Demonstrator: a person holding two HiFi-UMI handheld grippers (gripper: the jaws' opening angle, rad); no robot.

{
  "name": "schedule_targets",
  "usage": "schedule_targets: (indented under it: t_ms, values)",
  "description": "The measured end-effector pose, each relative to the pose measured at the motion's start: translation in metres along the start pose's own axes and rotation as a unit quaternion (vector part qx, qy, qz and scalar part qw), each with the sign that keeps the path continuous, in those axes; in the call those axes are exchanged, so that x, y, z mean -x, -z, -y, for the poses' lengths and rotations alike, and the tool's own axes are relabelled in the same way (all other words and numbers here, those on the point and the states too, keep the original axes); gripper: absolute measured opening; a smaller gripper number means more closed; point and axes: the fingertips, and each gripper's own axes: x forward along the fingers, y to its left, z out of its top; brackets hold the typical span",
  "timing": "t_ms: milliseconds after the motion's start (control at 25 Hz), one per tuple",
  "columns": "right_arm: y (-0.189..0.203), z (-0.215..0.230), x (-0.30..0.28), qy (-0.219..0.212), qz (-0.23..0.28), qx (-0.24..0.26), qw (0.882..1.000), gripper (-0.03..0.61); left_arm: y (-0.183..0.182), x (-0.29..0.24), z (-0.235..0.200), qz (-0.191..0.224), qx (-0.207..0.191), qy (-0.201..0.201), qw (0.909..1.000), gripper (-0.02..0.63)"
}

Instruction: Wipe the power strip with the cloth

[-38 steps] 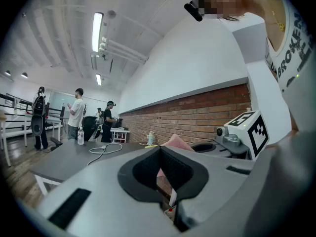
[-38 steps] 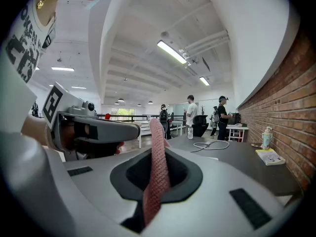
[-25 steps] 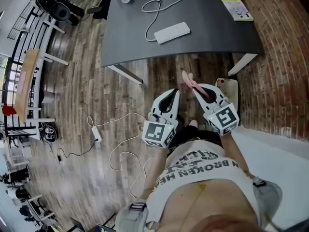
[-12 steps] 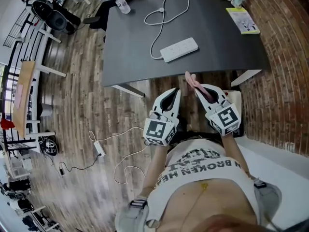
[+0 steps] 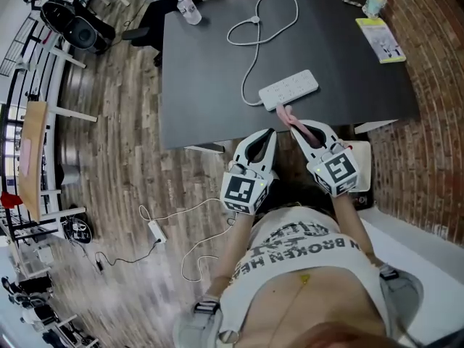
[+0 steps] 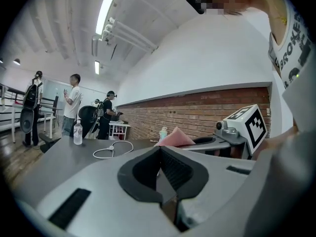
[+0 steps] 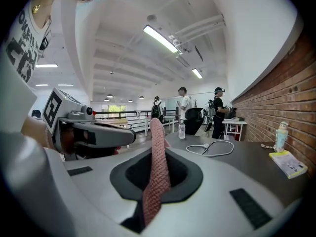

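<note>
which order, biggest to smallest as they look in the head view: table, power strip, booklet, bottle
1. table
2. power strip and booklet: they look about alike, so no ranking between them
3. bottle

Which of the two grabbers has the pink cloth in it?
The right gripper: the pink cloth is pinched in its jaws. The left gripper is shut on nothing.

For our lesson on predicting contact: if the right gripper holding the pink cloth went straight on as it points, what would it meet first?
Probably the white rectangular plastic power strip on the dark grey table, just beyond the pink cloth in the right gripper; height is unclear.
</note>
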Motion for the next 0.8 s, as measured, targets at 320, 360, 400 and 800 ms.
schedule_targets:
  t_ms: [320,360,400,800]
  values:
    - [-0.002,0.028,-0.05,-0.019,-0.024,0.0,1.0,0.017,-0.001,-0.031,-0.045,-0.003,0.009,-0.013,0.9999,0.006]
    - [-0.002,0.035,-0.056,-0.022,-0.026,-0.001,0.999,0.017,-0.002,-0.037,-0.05,-0.004,0.009,-0.016,0.9998,0.006]
    - [-0.003,0.042,-0.062,-0.026,-0.028,-0.001,0.999,0.017,-0.002,-0.043,-0.055,-0.005,0.008,-0.02,0.9997,0.006]
    - [-0.019,0.105,-0.109,-0.088,-0.037,0.008,0.995,0.017,-0.005,-0.1,-0.098,-0.03,0.013,-0.073,0.9968,0.006]
